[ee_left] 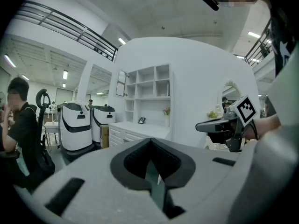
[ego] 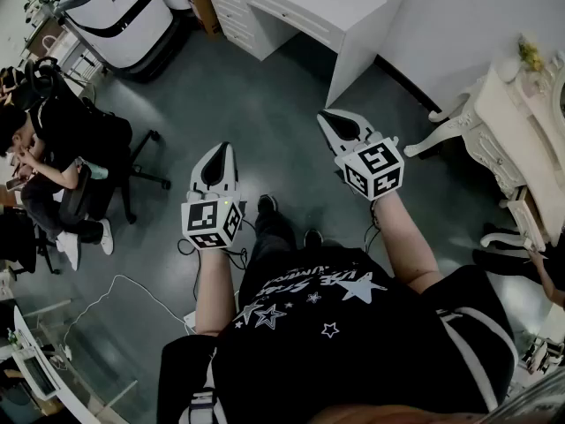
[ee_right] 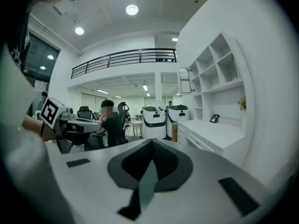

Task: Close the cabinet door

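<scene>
Floor (ego: 238, 104): a wide bare stretch lies between the person and the white furniture. They stand well apart from it, so the approach to the task does not look begun.

Shelf unit (ee_left: 149, 90): tall, white and open-fronted, it stands against the wall above the bench. It is the only cabinet-like piece in view, so it is probably the goal.

Bench (ego: 291, 7): a white bench with drawers runs below the shelves. Anyone reaching the upper shelves has to lean in over it.

Cabinet door (ee_left: 121, 83): a small framed panel at the upper left corner of the shelf unit. It appears to stand swung out from the front rather than flat against it. It is far off and small, and I cannot make out its hinge side or handle.

Left tool (ego: 221, 153): held out ahead at about waist level, nearly level and aimed toward the shelves. Its jaws are pressed together with nothing between them. That suits pushing a panel, which needs no grip.

Right tool (ego: 328, 120): carried a little further forward, beside the left one but apart from it. Its jaws also meet, with nothing in them. Being on the bench side, it seems the likelier one to lead.
</scene>
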Demonstrator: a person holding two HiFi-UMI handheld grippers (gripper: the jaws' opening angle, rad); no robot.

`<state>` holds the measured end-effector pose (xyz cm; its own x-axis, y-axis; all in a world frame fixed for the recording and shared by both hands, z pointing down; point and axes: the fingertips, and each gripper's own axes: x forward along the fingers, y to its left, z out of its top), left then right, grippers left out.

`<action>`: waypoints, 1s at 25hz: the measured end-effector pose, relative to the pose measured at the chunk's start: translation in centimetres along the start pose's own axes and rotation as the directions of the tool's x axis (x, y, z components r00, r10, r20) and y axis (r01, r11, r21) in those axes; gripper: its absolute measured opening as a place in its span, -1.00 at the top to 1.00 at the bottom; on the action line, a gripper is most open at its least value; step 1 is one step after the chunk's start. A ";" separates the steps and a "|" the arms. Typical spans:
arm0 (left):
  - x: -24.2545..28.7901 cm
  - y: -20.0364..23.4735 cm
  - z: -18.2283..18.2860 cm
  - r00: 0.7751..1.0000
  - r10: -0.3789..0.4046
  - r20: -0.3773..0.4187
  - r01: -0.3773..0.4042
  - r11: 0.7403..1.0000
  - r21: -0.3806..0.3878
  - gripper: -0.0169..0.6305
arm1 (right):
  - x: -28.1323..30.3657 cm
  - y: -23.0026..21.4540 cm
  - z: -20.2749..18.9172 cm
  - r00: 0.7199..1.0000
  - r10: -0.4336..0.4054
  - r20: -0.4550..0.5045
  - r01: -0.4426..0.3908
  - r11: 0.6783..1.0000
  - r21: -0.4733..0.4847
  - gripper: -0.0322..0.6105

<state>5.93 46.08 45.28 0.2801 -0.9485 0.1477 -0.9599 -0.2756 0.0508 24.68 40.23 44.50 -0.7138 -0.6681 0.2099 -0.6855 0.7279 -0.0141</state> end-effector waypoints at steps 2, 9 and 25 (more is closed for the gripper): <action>0.1 0.0 -0.3 1.000 0.004 -0.004 -0.004 1.000 -0.012 0.92 | 0.0 -0.2 -0.1 1.000 -0.002 -0.003 0.002 1.000 0.001 0.89; 0.2 1.3 -0.3 1.000 0.018 -0.001 -0.018 0.999 -0.026 0.92 | 1.1 -0.4 0.1 1.000 -0.011 -0.004 0.011 1.000 0.011 0.89; 7.2 16.2 4.3 0.991 -0.049 0.125 0.054 0.998 -0.037 0.06 | 15.1 -0.6 5.6 0.994 -0.095 0.058 0.091 0.994 0.060 0.88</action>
<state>-7.65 34.08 42.89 0.3239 -0.9459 0.0202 -0.9424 -0.3207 0.0948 13.50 28.80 42.21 -0.6526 -0.7420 0.1534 -0.7553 0.6532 -0.0536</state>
